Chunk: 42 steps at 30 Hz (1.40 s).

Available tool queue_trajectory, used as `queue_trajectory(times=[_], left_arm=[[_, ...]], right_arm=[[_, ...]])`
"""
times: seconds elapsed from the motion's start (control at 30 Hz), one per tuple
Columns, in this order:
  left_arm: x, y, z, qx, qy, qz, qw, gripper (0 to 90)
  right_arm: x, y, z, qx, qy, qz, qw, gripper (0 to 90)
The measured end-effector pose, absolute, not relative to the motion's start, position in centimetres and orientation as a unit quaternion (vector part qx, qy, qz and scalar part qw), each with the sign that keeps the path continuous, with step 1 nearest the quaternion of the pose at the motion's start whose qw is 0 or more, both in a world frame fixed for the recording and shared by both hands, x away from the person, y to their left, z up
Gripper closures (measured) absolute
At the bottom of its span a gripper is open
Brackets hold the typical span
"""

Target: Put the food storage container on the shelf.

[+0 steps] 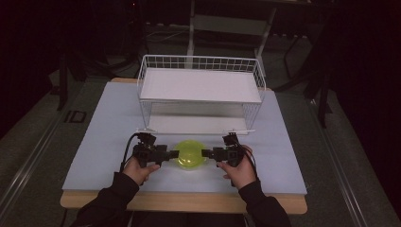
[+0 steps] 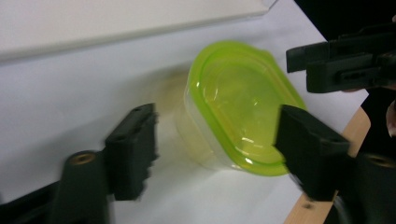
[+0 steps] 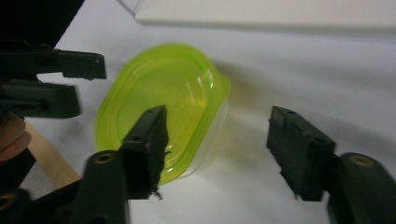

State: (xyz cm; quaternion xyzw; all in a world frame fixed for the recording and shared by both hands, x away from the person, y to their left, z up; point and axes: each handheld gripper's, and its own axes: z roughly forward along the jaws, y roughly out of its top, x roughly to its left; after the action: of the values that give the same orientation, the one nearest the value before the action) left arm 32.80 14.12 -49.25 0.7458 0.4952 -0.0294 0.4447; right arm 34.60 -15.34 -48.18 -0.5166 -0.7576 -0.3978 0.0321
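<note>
A lime-green lidded container [image 1: 190, 154] sits on the pale worktop [image 1: 104, 142], just in front of the white wire basket [image 1: 201, 92] and near the worktop's front edge, with 2 hand-held grippers closing in on it from opposite sides. The left gripper [image 1: 174, 154] points at the container from its left, the right gripper [image 1: 206, 153] from its right, so the container lies directly between them on 1 line running across the worktop. From the high view each gripper's tips stand just beside the container's rim; whether either touches it cannot be told.

In the left gripper view, the left gripper [image 2: 217, 154] has its jaws spread wide, 1 jaw overlapping the near corner of the container's [image 2: 233, 107] green lid and the other off to the side over bare worktop. In the right gripper view, the right gripper [image 3: 219, 151] is likewise spread apart and holds nothing, 1 jaw in front of the container's [image 3: 163, 93] lid edge and the other well clear of it.

The container's long axis appears to run roughly front to back, away from the basket, so both grippers face its long sides. Neither hand looks clearly nearer; the pair seem evenly matched, which suggests a 2-sided pickup or a hold-and-open move, with each gripper needing to shift so the container sits between its jaws.
</note>
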Motion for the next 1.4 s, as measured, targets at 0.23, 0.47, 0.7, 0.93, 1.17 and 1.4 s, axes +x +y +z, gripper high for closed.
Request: queue_trajectory(times=[0.23,0.47,0.7,0.93,1.17,1.4], left_arm=[[33.1,13.8,-50.0,0.742,0.508,-0.079,0.429,56.3],[32.8,13.6,-50.3,0.736,0.514,-0.105,0.429,70.7],[31.6,13.4,-49.8,0.724,0.537,-0.077,0.426,79.7],[31.1,13.5,-48.4,0.718,0.539,-0.067,0.436,80.9],[30.7,13.8,-45.5,0.716,0.530,-0.062,0.450,81.2],[30.9,14.0,-43.0,0.715,0.527,-0.057,0.455,81.3]], right_arm=[[34.5,-14.8,-48.9,-0.532,-0.756,-0.379,0.040,58.3],[34.0,-14.0,-48.4,-0.528,-0.755,-0.385,0.044,74.3],[33.0,-13.8,-47.6,-0.526,-0.753,-0.393,0.029,80.0],[32.0,-13.4,-46.4,-0.507,-0.763,-0.402,-0.013,80.0],[31.3,-13.4,-43.8,-0.482,-0.764,-0.427,-0.042,80.1],[31.1,-13.3,-41.3,-0.469,-0.764,-0.440,-0.058,80.1]])
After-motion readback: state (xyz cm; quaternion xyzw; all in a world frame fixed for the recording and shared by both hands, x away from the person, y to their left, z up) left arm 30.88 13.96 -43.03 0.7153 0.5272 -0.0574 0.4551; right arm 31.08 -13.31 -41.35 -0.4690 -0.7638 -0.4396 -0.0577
